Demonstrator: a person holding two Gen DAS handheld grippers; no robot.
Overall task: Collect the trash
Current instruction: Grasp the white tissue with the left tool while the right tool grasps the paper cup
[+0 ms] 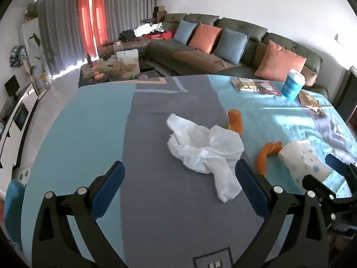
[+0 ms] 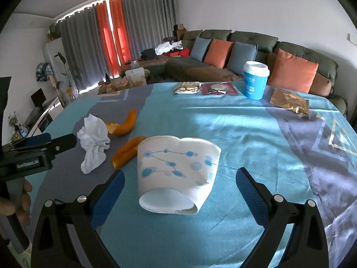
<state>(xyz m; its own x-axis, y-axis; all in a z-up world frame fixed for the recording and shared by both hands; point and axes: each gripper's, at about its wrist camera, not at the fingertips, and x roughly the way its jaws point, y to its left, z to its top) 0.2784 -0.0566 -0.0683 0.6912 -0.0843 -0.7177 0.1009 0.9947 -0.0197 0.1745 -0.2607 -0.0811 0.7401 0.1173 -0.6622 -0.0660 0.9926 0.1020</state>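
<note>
A crumpled white tissue (image 1: 205, 149) lies on the grey stripe of the tablecloth, just ahead of my open left gripper (image 1: 178, 174); its tail reaches beside the right finger. Two orange peel pieces (image 1: 236, 121) (image 1: 266, 154) lie beyond it to the right. A crushed white paper cup with blue dots (image 2: 178, 174) lies on its side between the fingers of my open right gripper (image 2: 179, 178), not gripped. The same cup (image 1: 303, 163) shows at the right of the left wrist view. The tissue (image 2: 93, 143) and peels (image 2: 127, 150) lie left of the cup.
A blue lidded cup (image 2: 255, 80) stands at the table's far side with a snack wrapper (image 2: 187, 88), a red packet (image 2: 219, 89) and a gold wrapper (image 2: 290, 101). A hand (image 2: 20, 203) holds the left gripper's handle. A sofa (image 1: 200, 51) with cushions lies beyond the table.
</note>
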